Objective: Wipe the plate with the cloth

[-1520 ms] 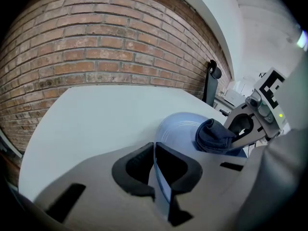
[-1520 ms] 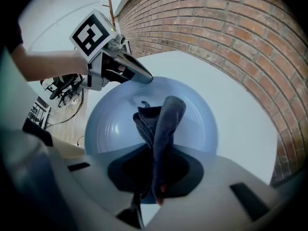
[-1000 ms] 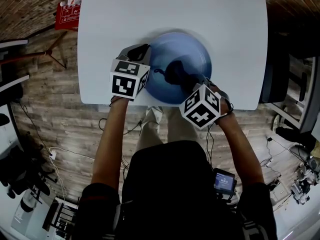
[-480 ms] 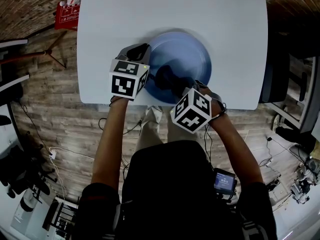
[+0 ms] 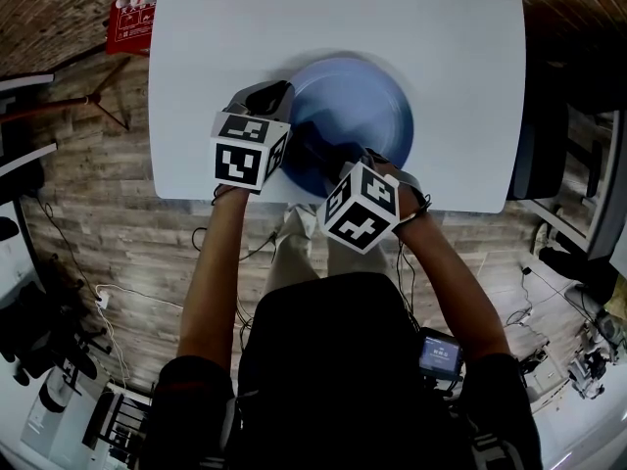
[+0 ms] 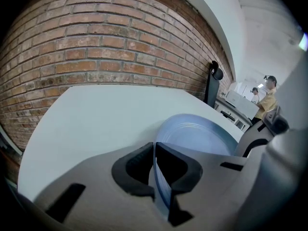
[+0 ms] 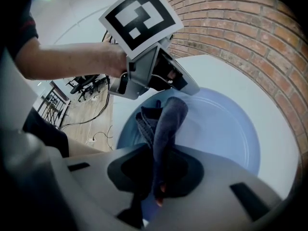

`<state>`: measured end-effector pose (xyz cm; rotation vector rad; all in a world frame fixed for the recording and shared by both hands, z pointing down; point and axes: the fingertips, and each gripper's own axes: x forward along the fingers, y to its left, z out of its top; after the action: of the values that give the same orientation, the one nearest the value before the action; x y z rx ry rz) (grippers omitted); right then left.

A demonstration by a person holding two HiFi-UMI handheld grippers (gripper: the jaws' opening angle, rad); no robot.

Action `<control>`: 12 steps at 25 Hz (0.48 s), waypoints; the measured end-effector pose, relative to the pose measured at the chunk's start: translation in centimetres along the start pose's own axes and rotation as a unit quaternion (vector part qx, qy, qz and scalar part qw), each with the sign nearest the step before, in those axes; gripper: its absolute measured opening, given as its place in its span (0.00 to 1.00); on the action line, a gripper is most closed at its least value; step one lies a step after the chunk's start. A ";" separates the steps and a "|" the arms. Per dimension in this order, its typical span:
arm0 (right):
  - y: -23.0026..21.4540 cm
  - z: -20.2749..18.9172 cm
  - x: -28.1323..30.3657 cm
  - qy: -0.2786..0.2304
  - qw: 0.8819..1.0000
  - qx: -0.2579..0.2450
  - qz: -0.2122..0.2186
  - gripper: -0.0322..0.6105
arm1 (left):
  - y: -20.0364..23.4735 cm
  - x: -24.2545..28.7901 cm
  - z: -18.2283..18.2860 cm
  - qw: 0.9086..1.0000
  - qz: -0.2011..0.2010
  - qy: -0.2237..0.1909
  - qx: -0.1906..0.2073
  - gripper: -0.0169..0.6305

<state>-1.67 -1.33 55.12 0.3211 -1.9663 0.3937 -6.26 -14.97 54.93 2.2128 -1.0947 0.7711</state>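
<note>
A blue plate [image 5: 358, 106] lies on the white table [image 5: 343, 18], near its front edge. My left gripper [image 5: 279, 101] is shut on the plate's left rim [image 6: 161, 177], which stands between its two pads. A dark blue-grey cloth [image 7: 166, 124] hangs pinched in my right gripper [image 7: 156, 177] and rests on the plate [image 7: 221, 129] at its near left part. In the head view the cloth [image 5: 318, 155] shows as a dark lump just ahead of the right gripper's marker cube [image 5: 361, 207]. The left gripper [image 7: 159, 76] shows in the right gripper view, beyond the cloth.
The table's front edge [image 5: 294, 204] runs just under both grippers. A brick wall [image 6: 86, 52] stands behind the table. A red box [image 5: 132, 23] lies on the wooden floor at the left. Cables [image 5: 127, 297] trail over the floor.
My right gripper has slid left across the plate with the cloth, from the plate's near right towards the left gripper. The left gripper and the plate have stayed put.
</note>
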 end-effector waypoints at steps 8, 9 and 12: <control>-1.0 1.6 0.6 -0.013 1.000 -0.008 -0.009 0.15 | 0.0 0.0 -0.1 1.000 -0.002 0.000 0.002 0.08; -1.1 1.7 0.6 -0.014 1.000 -0.008 -0.010 0.15 | 0.0 0.0 -0.1 1.000 -0.002 0.000 0.002 0.08; -1.5 2.1 0.7 -0.018 1.000 -0.003 -0.008 0.15 | 0.0 0.0 -0.2 1.000 -0.002 0.000 0.002 0.08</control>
<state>-3.08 -3.54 55.13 0.3407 -1.9983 0.3743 -6.33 -14.84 55.08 2.2176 -1.0902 0.7720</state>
